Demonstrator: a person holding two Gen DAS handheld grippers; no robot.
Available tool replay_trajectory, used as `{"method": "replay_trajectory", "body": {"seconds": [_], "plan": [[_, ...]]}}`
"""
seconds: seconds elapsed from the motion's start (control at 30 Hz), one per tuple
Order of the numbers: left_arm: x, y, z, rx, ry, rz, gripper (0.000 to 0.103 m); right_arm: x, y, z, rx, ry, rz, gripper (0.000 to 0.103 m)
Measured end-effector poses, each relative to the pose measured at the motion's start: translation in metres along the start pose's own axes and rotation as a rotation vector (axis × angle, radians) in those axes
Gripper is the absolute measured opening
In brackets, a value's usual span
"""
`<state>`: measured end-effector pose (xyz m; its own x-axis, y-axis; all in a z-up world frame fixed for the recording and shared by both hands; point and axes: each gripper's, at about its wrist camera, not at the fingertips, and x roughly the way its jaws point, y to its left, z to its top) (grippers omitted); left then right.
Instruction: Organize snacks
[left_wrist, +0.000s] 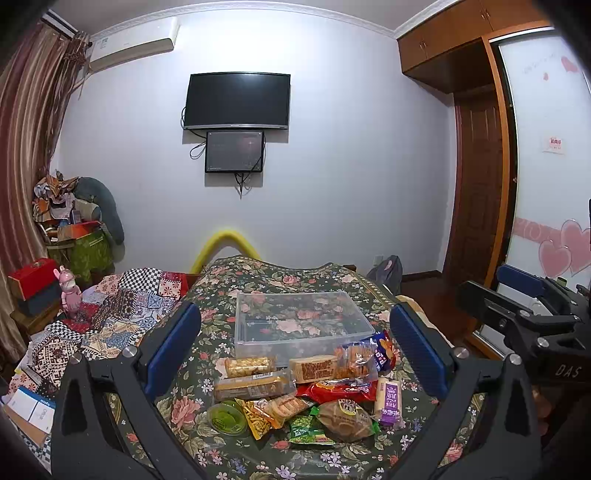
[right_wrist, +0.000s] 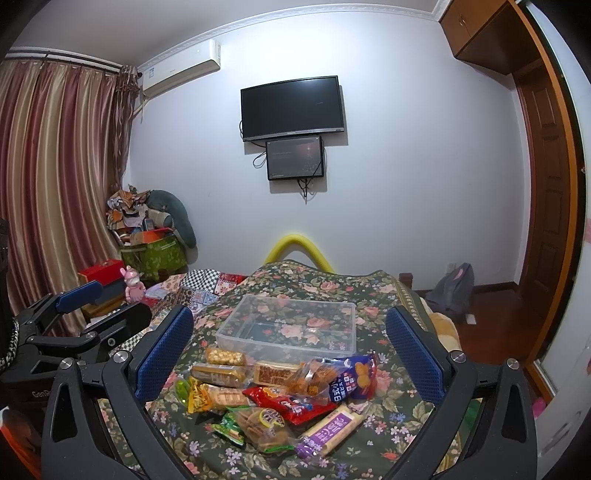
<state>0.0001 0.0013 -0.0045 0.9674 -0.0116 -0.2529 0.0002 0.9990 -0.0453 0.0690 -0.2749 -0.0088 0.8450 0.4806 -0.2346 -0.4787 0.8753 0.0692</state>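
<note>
left gripper (left_wrist: 295, 343): jaws wide apart, nothing between the blue pads; held above the near edge of the snack pile, aimed at the far wall.
right gripper (right_wrist: 290, 343): jaws spread wide too, holding nothing; sits just right of the left one, same height, same heading.
snack pile (left_wrist: 306, 391): loose heap on the floral bedspread (left_wrist: 229, 458), near side of the bin, packets overlapping.
clear plastic bin (left_wrist: 295, 317): open top, no snacks inside, floral cloth visible through the base; just beyond the pile.
blue cracker bag (right_wrist: 343, 376): right far corner of the pile, tilted, closest to the bin's near wall.
red packet (right_wrist: 291, 402): middle of the pile, partly under the blue bag.
purple-label bar (right_wrist: 328, 428): near right edge, lying diagonally.
green cup (left_wrist: 227, 419): near left edge of the pile.
brown bun pack (left_wrist: 345, 419): near centre, touching the small green packet (left_wrist: 306, 430).
wafer packs (left_wrist: 255, 376): left far side, lying flat side by side.
TV (left_wrist: 236, 101): on the far wall, screen dark.
</note>
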Motion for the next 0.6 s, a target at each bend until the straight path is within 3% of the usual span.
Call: {"method": "replay_trajectory", "body": {"seconds": [0.6], "plan": [[0.003, -0.0004, -0.0046, 0.001, 0.007, 0.003, 0.103, 0.003, -0.0027, -0.0052, 0.008, 0.008, 0.002, 0.103]]}}
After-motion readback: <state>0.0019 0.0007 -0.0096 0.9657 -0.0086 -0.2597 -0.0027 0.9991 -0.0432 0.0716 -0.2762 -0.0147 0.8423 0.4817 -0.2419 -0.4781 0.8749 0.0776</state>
